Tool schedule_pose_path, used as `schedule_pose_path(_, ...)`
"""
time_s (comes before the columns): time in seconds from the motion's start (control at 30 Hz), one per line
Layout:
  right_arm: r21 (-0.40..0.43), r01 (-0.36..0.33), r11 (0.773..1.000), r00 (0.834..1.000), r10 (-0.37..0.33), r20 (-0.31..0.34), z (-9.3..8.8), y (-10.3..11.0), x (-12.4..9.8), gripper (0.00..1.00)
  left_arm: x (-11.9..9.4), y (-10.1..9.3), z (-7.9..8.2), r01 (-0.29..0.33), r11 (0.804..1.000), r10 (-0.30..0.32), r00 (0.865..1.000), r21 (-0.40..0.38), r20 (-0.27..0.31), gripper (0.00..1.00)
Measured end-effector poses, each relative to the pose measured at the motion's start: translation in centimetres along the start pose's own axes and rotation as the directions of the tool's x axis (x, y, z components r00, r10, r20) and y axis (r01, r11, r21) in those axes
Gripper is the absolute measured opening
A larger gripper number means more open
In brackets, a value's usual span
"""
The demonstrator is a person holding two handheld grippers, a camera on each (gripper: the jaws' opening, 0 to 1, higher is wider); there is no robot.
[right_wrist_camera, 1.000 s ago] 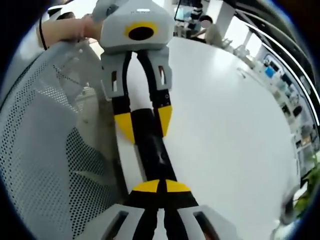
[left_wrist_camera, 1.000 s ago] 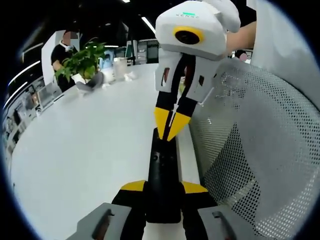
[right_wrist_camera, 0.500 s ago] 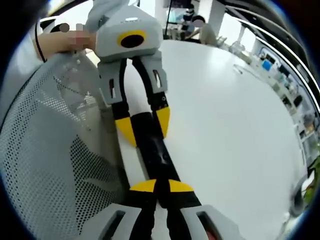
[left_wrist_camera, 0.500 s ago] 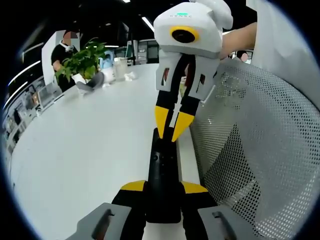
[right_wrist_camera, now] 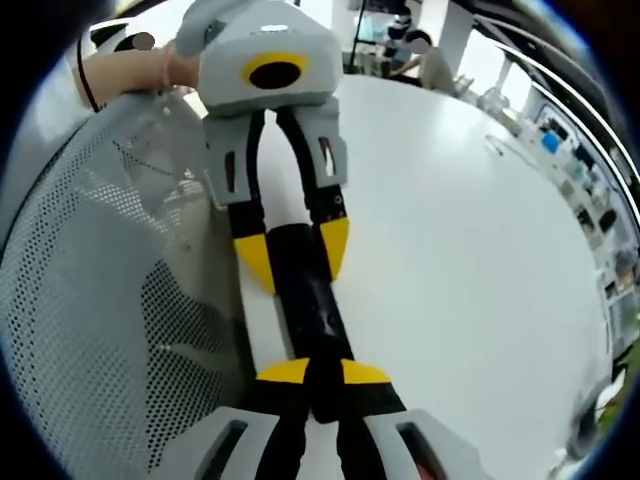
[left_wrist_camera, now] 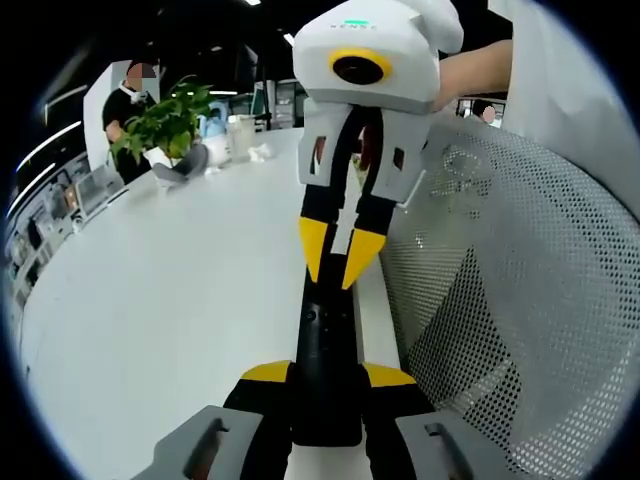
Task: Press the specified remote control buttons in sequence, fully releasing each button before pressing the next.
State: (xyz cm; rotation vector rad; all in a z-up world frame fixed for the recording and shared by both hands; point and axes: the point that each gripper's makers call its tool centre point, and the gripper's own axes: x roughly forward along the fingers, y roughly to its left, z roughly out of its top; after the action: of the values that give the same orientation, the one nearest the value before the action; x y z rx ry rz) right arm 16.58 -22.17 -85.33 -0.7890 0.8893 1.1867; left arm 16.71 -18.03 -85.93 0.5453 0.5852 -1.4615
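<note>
A slim black remote lies lengthwise along the white table's edge. My left gripper is shut on its near end, one yellow tip on each side. In the right gripper view the same remote runs up to the left gripper, which clamps its far end. My right gripper hangs tips-down just above the remote's far end. Its jaws are almost together, with a slim gap and nothing held. Its own tips hover over the remote.
The white table spreads to the left, with a potted plant and cups at its far end, near a person. A grey mesh chair back stands close beside the remote; in the right gripper view this chair back is at the left.
My right gripper has risen off the remote's end and shifted a little toward the table side, and its tips have parted slightly. The left gripper and the remote have stayed put.
</note>
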Motion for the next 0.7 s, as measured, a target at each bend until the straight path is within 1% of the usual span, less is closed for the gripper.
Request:
schedule_pose_path(0.07, -0.021, -0.005, 1.0, 1.0, 0.005, -0.022, 0.02, 0.04, 0.07, 0.07, -0.01, 0.0, 0.0, 0.0, 1.0, 0.0, 1.0, 0.001, -0.001, 0.25)
schedule_pose_path(0.1, -0.045, -0.01, 0.999, 0.999, 0.008, -0.037, 0.0, 0.07, 0.1, 0.07, -0.01, -0.01, 0.0, 0.0, 1.0, 0.0, 1.0, 0.001, -0.001, 0.25)
schedule_pose_path(0.23, -0.071, -0.028, 0.997, 0.998, 0.023, -0.065, -0.02, 0.04, 0.17, 0.07, 0.01, -0.01, -0.03, 0.001, 1.0, -0.001, 1.0, 0.002, -0.002, 0.25)
schedule_pose_path(0.37, -0.056, -0.041, 0.998, 0.997, 0.037, -0.073, -0.04, -0.06, 0.17, 0.07, 0.0, -0.03, 0.02, 0.001, 1.0, -0.001, 1.0, 0.002, -0.002, 0.25)
schedule_pose_path(0.43, -0.052, -0.049, 0.997, 0.995, 0.044, -0.088, 0.0, -0.05, 0.22, 0.07, 0.01, -0.02, -0.01, 0.002, 1.0, -0.002, 1.0, 0.002, -0.003, 0.25)
schedule_pose_path(0.5, -0.071, -0.053, 0.996, 0.993, 0.045, -0.11, -0.02, 0.06, 0.23, 0.07, -0.01, -0.03, 0.01, 0.002, 1.0, -0.002, 1.0, 0.003, -0.003, 0.25)
schedule_pose_path(0.57, -0.063, -0.058, 0.996, 0.991, 0.05, -0.124, -0.01, -0.03, 0.28, 0.07, 0.0, -0.03, -0.01, 0.002, 1.0, -0.002, 1.0, 0.003, -0.003, 0.25)
schedule_pose_path(0.7, -0.066, -0.058, 0.996, 0.991, 0.049, -0.124, -0.15, 0.01, 0.22, 0.07, -0.02, -0.06, 0.02, 0.002, 1.0, -0.002, 1.0, 0.004, 0.001, 0.25)
